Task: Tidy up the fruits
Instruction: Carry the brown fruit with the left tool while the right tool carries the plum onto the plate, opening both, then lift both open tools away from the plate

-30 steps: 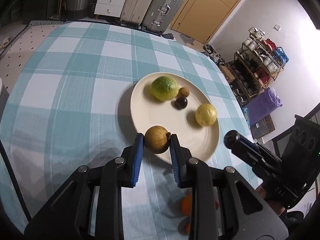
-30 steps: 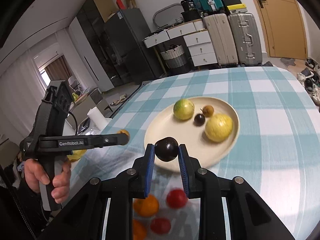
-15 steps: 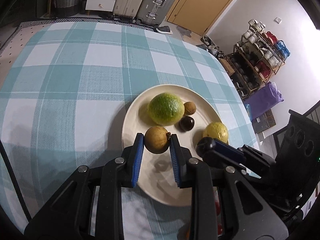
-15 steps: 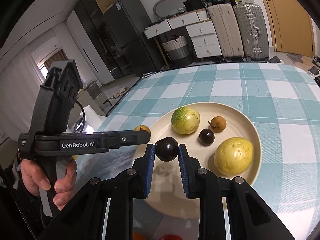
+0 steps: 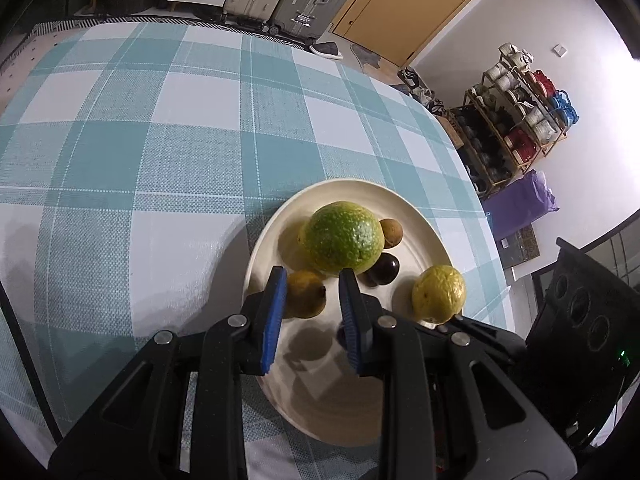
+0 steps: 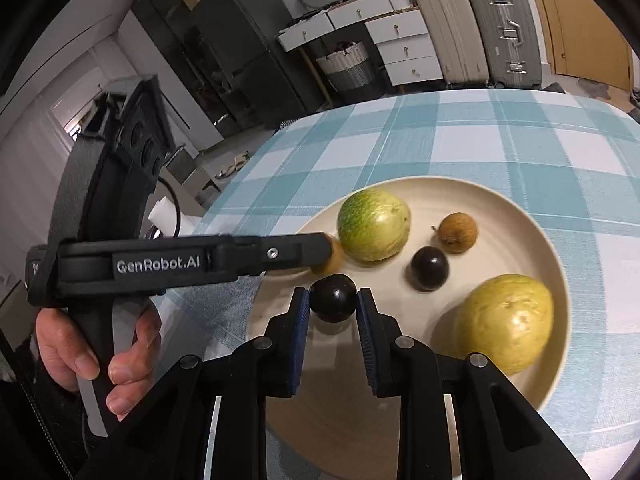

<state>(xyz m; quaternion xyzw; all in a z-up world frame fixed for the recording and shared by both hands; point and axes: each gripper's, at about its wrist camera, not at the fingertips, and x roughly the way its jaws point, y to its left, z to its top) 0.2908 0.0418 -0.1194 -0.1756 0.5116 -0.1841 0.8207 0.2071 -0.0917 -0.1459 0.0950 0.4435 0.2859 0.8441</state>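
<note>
**Two fruits at the plate**

We see the checked cloth spread out beyond both sets of fingers, and on it the cream plate lying right under them. The green fruit sits on the plate just past our left fingertips, with the yellow fruit off to their right and close to the right fingers. Our left gripper has its fingers parted wider than the brown fruit; that fruit lies between them against the left pad, with a gap to the right one. Our right gripper pinches the dark fruit at its fingertips, held over the plate's near edge. A second dark fruit rests just ahead and to the right of those fingers, and the small tan fruit a little farther on
</note>
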